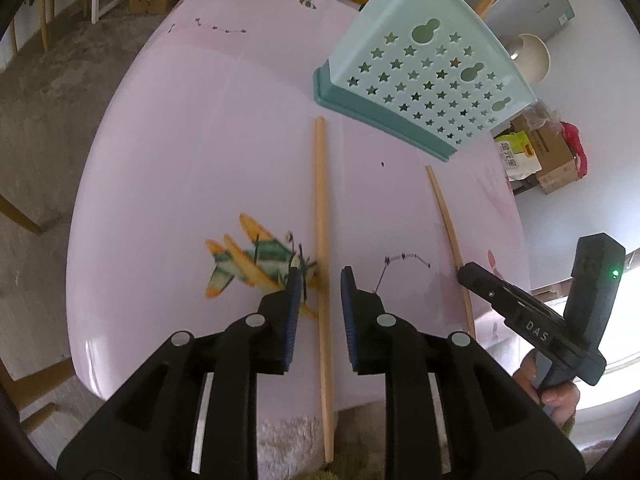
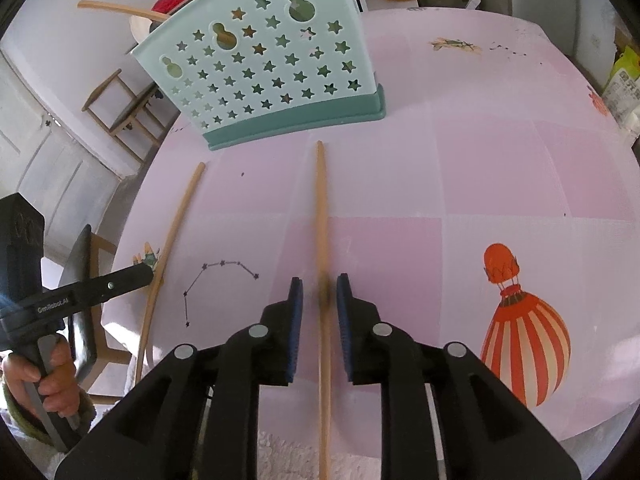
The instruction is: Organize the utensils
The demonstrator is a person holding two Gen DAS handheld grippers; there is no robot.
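Observation:
Two wooden chopsticks lie on the pink table (image 1: 192,140), pointing toward a mint-green star-punched utensil holder (image 1: 424,68) that stands at the far side. One chopstick (image 1: 322,200) runs between the blue pads of my left gripper (image 1: 320,276), which is open with a gap on each side. The other chopstick (image 2: 320,200) lies between the pads of my right gripper (image 2: 319,280), also open, and is blurred near the fingertips. Each wrist view shows the other gripper from the side: the right gripper (image 1: 464,274) and the left gripper (image 2: 148,272).
The tablecloth carries printed pictures, an orange balloon (image 2: 524,340) and a green-orange plane (image 1: 248,264). A white fluffy cloth (image 1: 288,440) sits at the near table edge. Wooden chairs (image 2: 124,108), cardboard boxes (image 1: 552,156) and a pale bowl (image 1: 534,56) stand beyond the table.

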